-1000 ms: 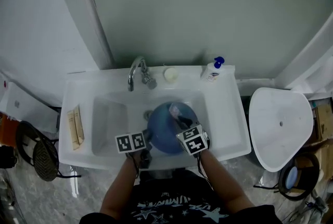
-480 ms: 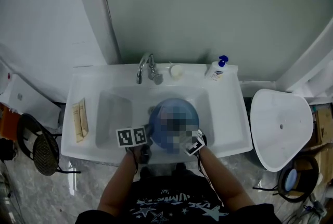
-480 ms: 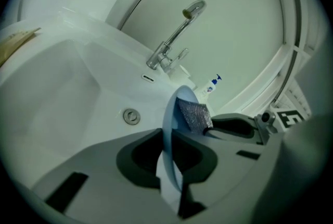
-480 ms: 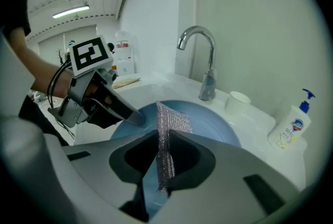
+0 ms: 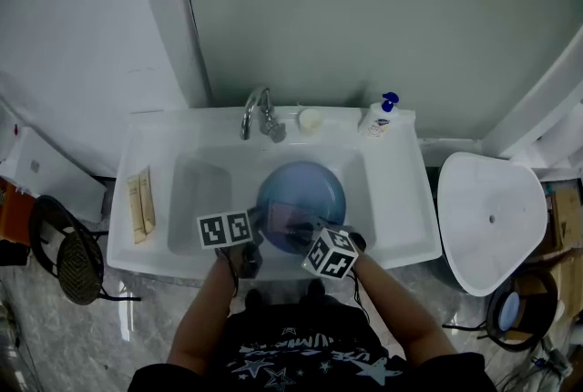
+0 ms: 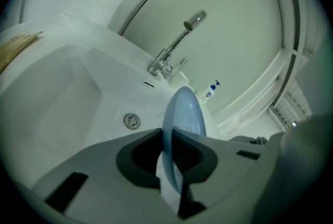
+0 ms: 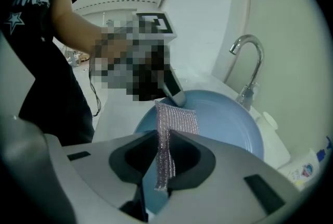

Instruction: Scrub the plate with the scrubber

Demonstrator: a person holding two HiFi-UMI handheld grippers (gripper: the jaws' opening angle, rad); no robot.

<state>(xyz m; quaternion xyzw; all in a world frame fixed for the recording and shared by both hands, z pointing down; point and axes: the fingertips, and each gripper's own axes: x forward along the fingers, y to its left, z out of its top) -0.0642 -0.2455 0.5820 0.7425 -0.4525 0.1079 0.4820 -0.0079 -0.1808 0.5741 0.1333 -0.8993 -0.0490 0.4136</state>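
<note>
A blue plate point(image 5: 301, 197) hangs tilted over the white sink point(image 5: 392, 199). My left gripper point(image 5: 257, 232) is shut on the plate's near left rim; in the left gripper view the plate point(image 6: 183, 111) stands edge-on between the jaws of that gripper point(image 6: 167, 138). My right gripper point(image 5: 308, 235) is shut on a silvery mesh scrubber point(image 7: 175, 119), which lies against the near part of the plate point(image 7: 223, 121), close beside the left gripper's fingers point(image 7: 175, 95). The scrubber point(image 5: 290, 221) shows as a dull patch in the head view.
A chrome tap point(image 5: 258, 116) rises at the back of the sink, with a round soap point(image 5: 311, 118) and a blue-capped pump bottle point(image 5: 380, 116) beside it. The drain point(image 6: 131, 121) is below the plate. Tan strips point(image 5: 139, 203) lie on the left rim. A white toilet lid point(image 5: 492, 221) is right.
My right gripper has rolled and slid from the plate's right side to its near part, bringing the scrubber along. The left gripper keeps its hold on the plate.
</note>
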